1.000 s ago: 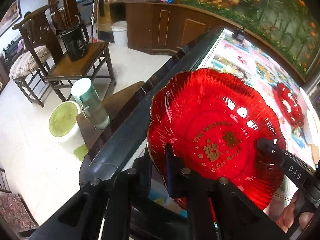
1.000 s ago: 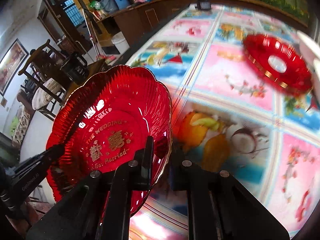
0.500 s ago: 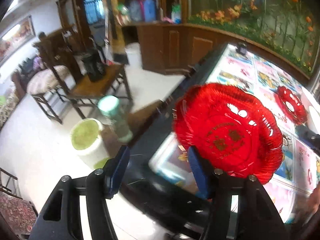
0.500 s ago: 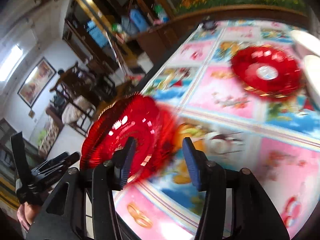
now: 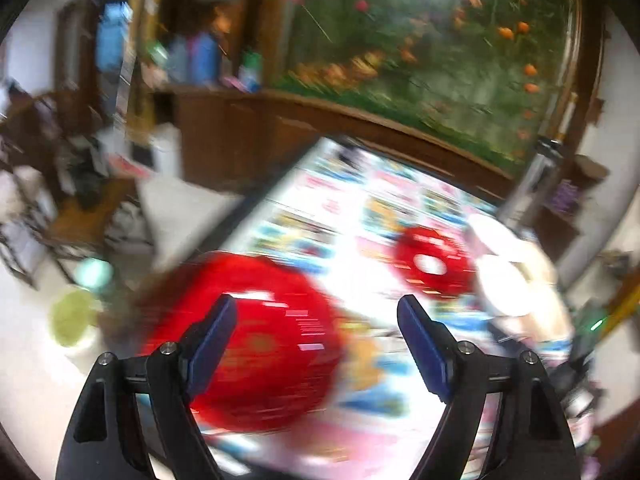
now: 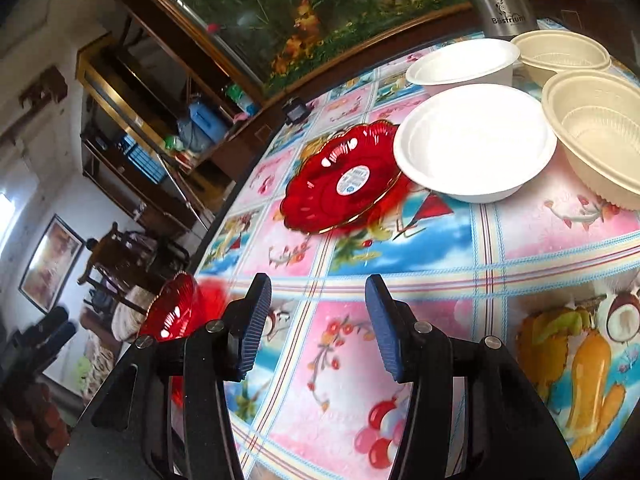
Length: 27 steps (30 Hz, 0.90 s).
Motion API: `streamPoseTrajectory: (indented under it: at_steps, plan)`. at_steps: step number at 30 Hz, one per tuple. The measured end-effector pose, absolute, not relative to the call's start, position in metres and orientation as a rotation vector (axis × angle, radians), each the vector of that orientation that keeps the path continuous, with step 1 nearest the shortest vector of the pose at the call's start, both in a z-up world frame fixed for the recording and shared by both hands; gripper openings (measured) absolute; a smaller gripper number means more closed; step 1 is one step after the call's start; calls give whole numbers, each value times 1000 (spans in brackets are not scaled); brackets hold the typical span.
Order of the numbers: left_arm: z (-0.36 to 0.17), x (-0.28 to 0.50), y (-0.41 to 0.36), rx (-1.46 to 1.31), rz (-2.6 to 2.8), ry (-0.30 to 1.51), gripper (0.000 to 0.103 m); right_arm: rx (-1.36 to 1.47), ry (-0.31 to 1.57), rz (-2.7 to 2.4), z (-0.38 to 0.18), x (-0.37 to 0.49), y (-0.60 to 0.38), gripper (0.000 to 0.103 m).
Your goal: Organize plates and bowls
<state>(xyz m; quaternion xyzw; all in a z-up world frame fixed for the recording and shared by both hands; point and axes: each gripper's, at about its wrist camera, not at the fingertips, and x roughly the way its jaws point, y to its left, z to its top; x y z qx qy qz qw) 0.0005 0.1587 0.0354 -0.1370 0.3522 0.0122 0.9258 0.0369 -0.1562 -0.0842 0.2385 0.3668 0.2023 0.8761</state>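
**Now both hand-held grippers stand released, red plate on the table**

Seemingly freed for the next pick, the left hand-held gripper point(image 5: 312, 336) has just been spreading its jaws, with nothing pinched between them; the large red plate point(image 5: 256, 344) lies blurred below, near the table point(image 6: 400, 264) edge. The right hand-held gripper point(image 6: 318, 320) gapes empty too. Farther off, a smaller red plate point(image 6: 340, 184) sits touching a white bowl point(image 6: 472, 148), beside cream bowls point(image 6: 592, 152), probably the stacking spot.
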Motion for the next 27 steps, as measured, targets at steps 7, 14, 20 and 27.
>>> streamPoseTrajectory:
  at_steps: [7, 14, 20, 27]
  plan:
    - [1, 130, 109, -390, -34, 924, 82, 484, 768, 395, -89, 43, -156, 49]
    - [-54, 191, 90, -498, -4, 1106, 82, 571, 783, 399, -94, 49, -171, 50]
    - [-73, 209, 86, -581, -37, 1154, 82, 681, 795, 444, -101, 56, -179, 50]
    - [-79, 217, 80, -554, -19, 1167, 80, 845, 897, 449, -109, 93, -170, 50]
